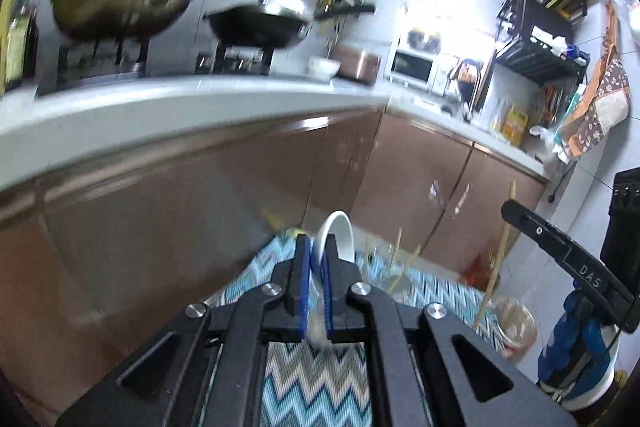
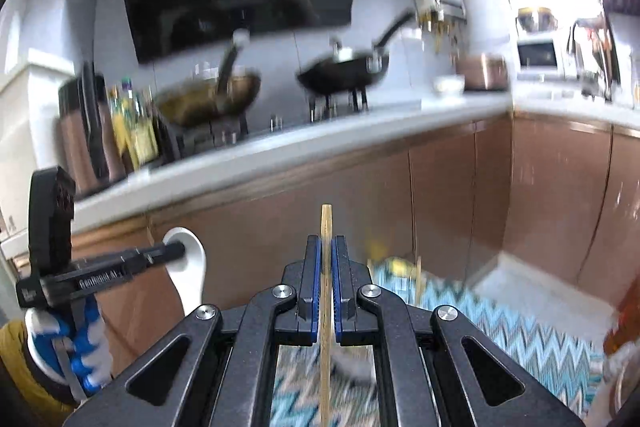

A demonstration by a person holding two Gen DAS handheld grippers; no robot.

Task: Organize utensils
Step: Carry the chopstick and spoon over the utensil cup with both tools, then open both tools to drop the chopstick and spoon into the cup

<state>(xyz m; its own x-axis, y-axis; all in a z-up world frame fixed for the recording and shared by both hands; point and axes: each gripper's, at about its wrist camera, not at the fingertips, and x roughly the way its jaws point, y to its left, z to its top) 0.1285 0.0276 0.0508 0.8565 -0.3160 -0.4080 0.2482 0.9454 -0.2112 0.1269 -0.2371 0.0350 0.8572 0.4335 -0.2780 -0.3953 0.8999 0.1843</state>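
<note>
My left gripper [image 1: 317, 247] is shut on a white ceramic spoon [image 1: 338, 233], whose bowl sticks up past the fingertips. The same spoon [image 2: 188, 259] shows in the right wrist view, clamped by the left gripper [image 2: 176, 250] at the left. My right gripper [image 2: 327, 245] is shut on a wooden chopstick [image 2: 326, 223] that stands upright between the blue pads. That chopstick [image 1: 502, 243] and the right gripper's body show at the right of the left wrist view. Both grippers are held above a zigzag-patterned cloth [image 1: 312, 383].
A kitchen counter [image 1: 192, 99] with brown cabinets [image 1: 400, 171] runs ahead. Two woks [image 1: 120, 3] [image 1: 260, 23] sit on the stove. A glass with several chopsticks [image 1: 394, 267] stands on the cloth. A dish rack [image 1: 540, 39] and a small oven [image 1: 412, 67] stand to the right.
</note>
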